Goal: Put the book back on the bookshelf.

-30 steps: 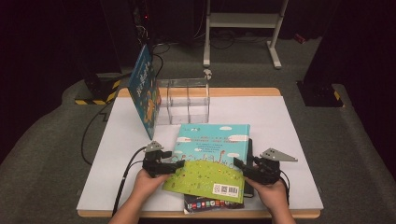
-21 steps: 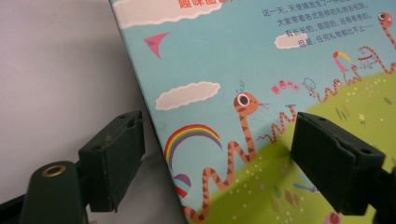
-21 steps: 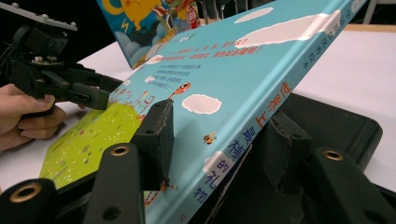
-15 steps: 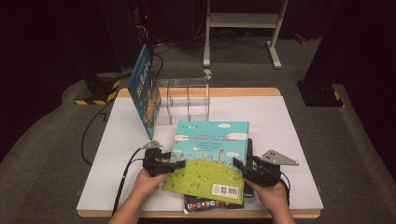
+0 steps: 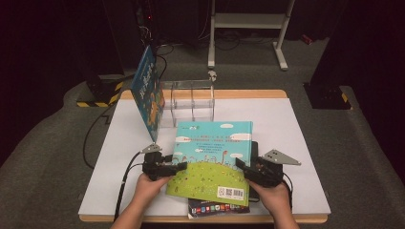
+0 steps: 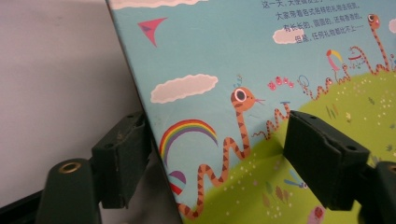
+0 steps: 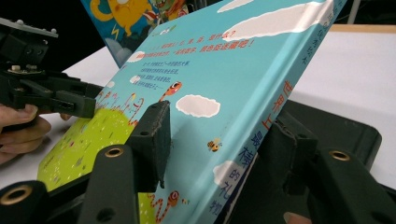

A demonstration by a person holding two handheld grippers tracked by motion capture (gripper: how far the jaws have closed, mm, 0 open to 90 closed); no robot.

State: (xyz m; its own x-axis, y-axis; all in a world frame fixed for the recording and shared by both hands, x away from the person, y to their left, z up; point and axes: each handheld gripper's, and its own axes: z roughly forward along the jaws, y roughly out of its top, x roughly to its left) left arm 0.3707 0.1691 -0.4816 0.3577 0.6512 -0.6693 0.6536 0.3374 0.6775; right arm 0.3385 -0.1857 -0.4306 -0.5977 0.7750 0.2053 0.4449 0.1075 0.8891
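Nearest the person, a dark book [image 5: 210, 209] lies flat at the front edge of the white table [image 5: 305, 143], its colourful lower edge showing under the book above it. On top of it rests the picture book [image 5: 212, 160], blue sky above a green hill, with a barcode at its near right corner; it sits a little askew and tilted up off the stack. The left gripper [image 5: 179, 167] meets the picture book's left edge, and in the left gripper view [image 6: 210, 140] its jaws straddle that edge, one under the cover on the table side and one over the green hill; the jaws have just been closing, and a gap still shows between the upper pad and the cover, so they are not yet pinching. The right gripper [image 5: 240, 167] comes in at the spine side; in the right gripper view [image 7: 219, 140] its jaws stand one on the front cover and one at the spine, spread about the book's thickness and just opened a little; whether the pads press cannot be told. Farther back, just beyond the picture book's far edge, stands a clear acrylic rack [image 5: 190, 102] with upright dividers. Another blue book [image 5: 148, 93] leans upright against the rack's left end.
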